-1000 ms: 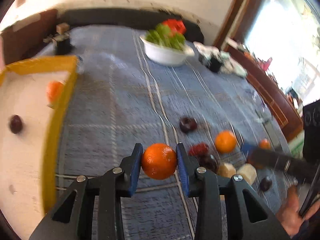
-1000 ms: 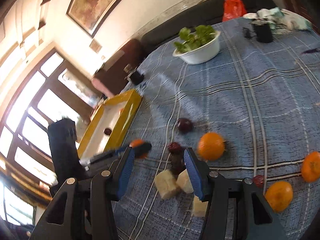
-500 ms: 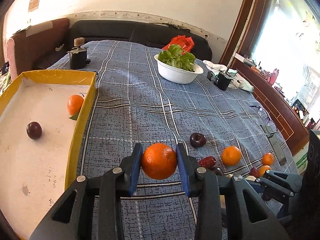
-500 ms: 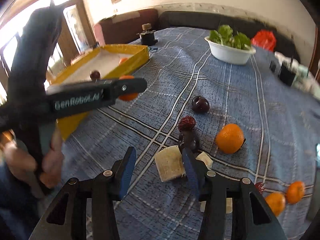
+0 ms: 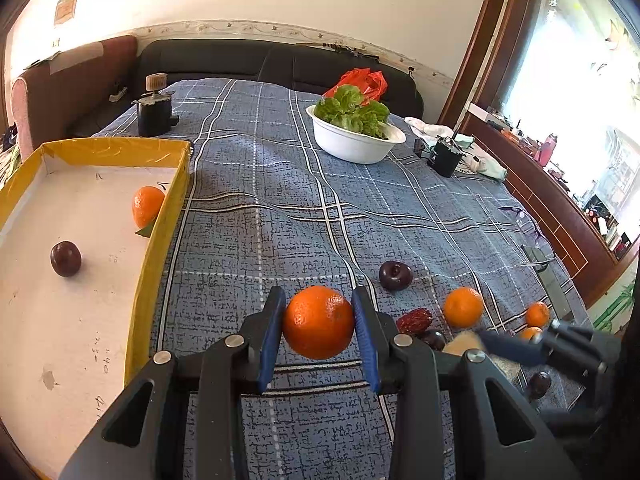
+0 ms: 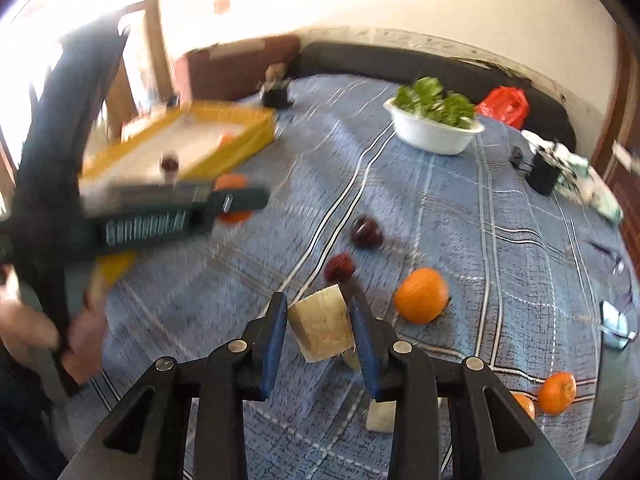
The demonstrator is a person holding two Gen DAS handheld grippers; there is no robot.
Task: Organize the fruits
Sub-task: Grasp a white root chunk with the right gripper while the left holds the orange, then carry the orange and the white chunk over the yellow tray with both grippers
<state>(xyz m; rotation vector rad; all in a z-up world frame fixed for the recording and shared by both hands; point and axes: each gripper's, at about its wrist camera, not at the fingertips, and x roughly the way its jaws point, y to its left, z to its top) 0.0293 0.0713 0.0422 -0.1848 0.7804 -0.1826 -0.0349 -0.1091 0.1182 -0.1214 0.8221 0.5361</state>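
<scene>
Blurring smears most of my right wrist view, so the yellow tray and my left gripper crossing it are hard to read there, and a pale chunk lies half hidden behind my right finger. Open blue checked cloth lies between the tray wall and the loose fruit, with a white bowl of greens well beyond. My left gripper clamps an orange between both pads above the cloth just right of the tray; my right gripper brackets a pale sugarcane block, pads close at each side, grip uncertain.
</scene>
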